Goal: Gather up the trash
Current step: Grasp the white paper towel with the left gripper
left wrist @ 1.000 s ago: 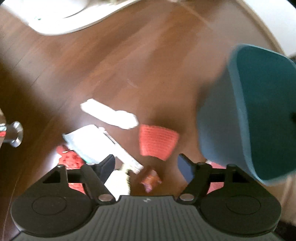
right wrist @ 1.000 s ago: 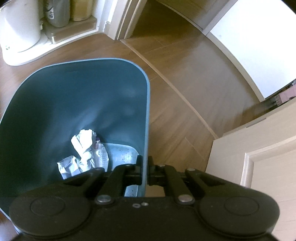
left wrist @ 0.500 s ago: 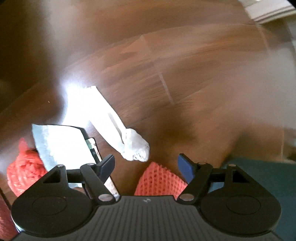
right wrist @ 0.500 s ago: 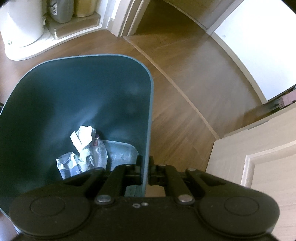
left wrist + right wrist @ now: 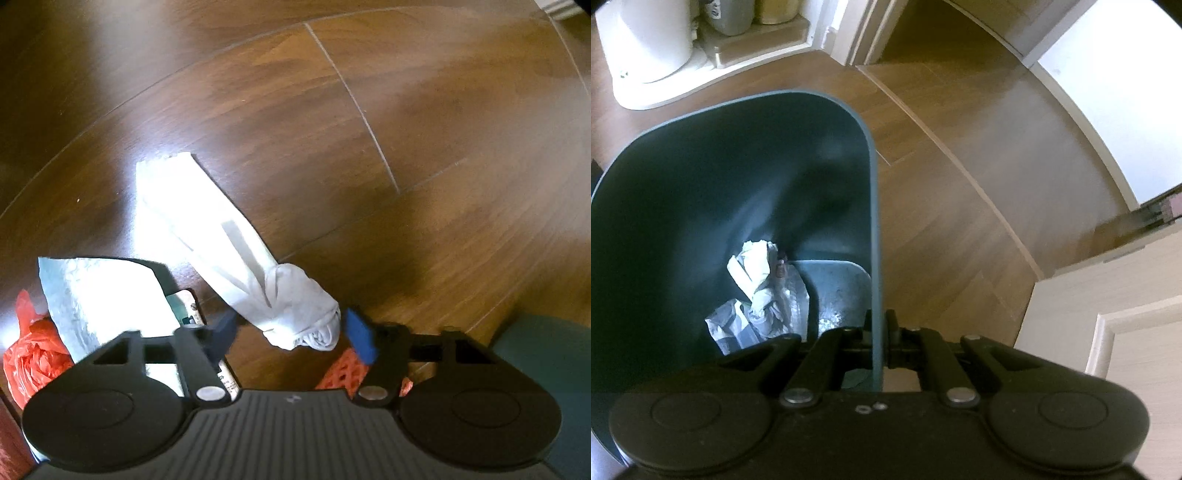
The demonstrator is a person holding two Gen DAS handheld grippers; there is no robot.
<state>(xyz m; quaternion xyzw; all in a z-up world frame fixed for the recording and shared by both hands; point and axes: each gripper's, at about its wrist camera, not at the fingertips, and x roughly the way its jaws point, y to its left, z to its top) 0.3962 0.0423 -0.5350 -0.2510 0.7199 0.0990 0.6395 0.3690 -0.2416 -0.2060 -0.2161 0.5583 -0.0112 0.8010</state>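
While the left gripper was closing around a white paper bag, label print unreadable, right gripper clamped the bin rim.

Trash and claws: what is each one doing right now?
Left claw: closing around the white bag's knotted end.
White bag: lying on the floor.
Right claw: clamped on the bin's rim.
Bin: open, crumpled trash at bottom.
Red bag: crumpled on floor.
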